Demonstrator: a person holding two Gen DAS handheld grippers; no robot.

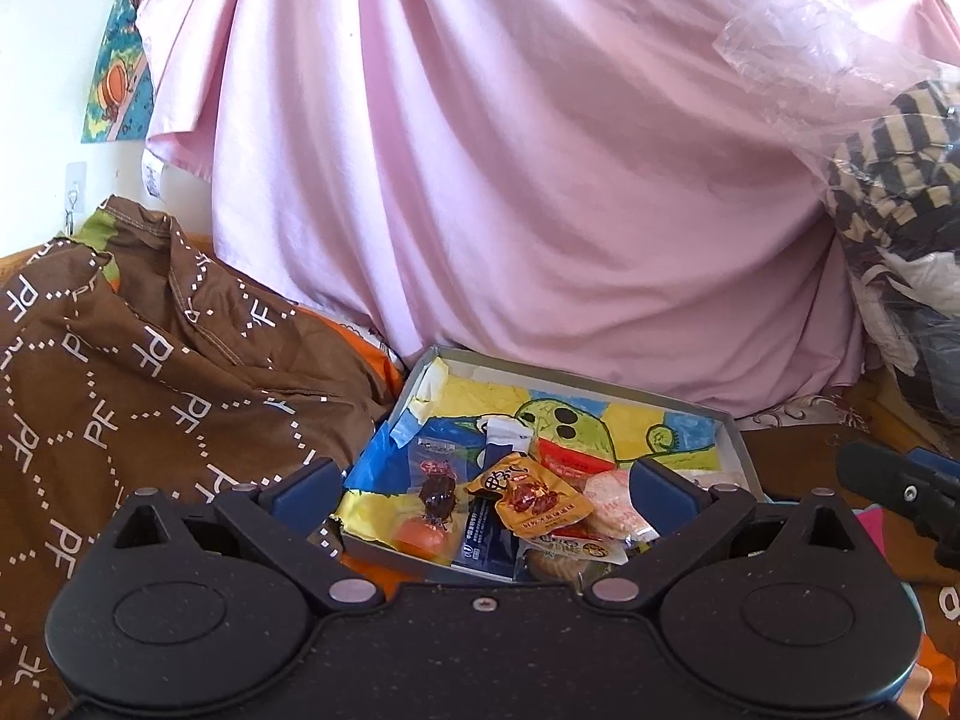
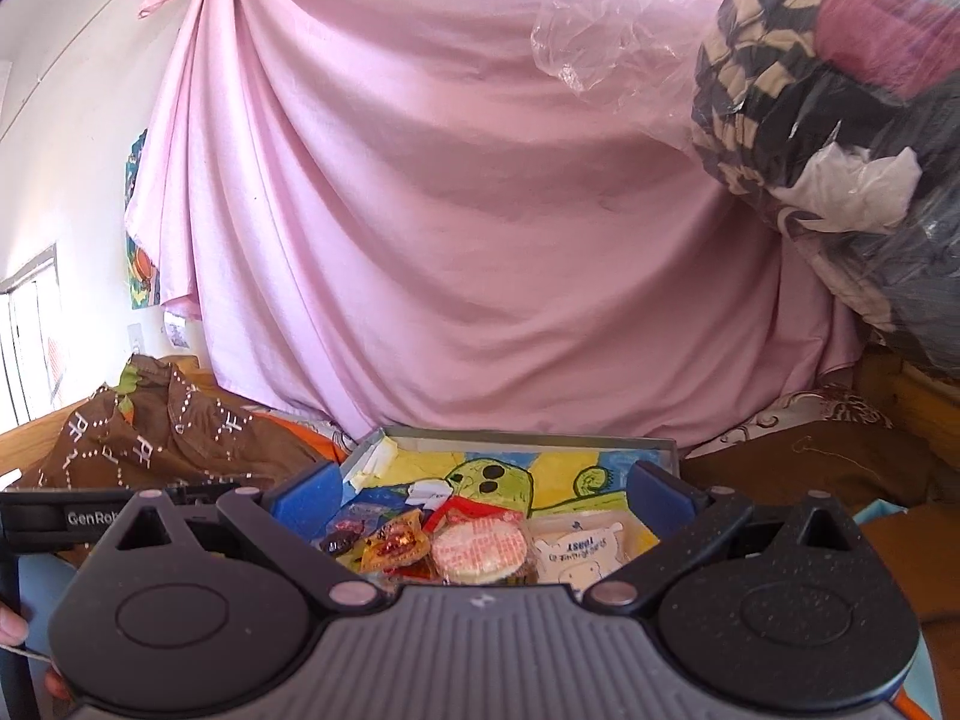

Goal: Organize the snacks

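Item one, the shallow box (image 1: 735, 438), grey-rimmed and lined with a child's cartoon drawing, is sitting on the bedding at lower centre of both views and is holding the snacks in its near end; it is looking like light card, stiff enough to slide but likely to flex if lifted by one wall. Item two, the round rice cracker (image 2: 478, 551) in clear film, is lying at lower centre of the right wrist view; it is probably brittle, so a gentle grip across its rim is suiting it best. Item three, the white toast packet (image 2: 577, 552), is resting just right of the cracker, soft and crushable. Item four, the orange sachet (image 1: 528, 501), is lying atop the pile, light, slippery, best taken by a sealed edge. Item five, the dark wrapped sweet (image 1: 440, 492), is sitting left of the sachet. The left gripper (image 1: 480, 483) and right gripper (image 2: 480, 489) are both hovering over the box with jaws spread wide, holding nothing. The left wrist view is showing a navy sachet beneath the pile; only the right wrist view is showing the toast packet and fingertips (image 2: 12, 630) at its lower left edge.
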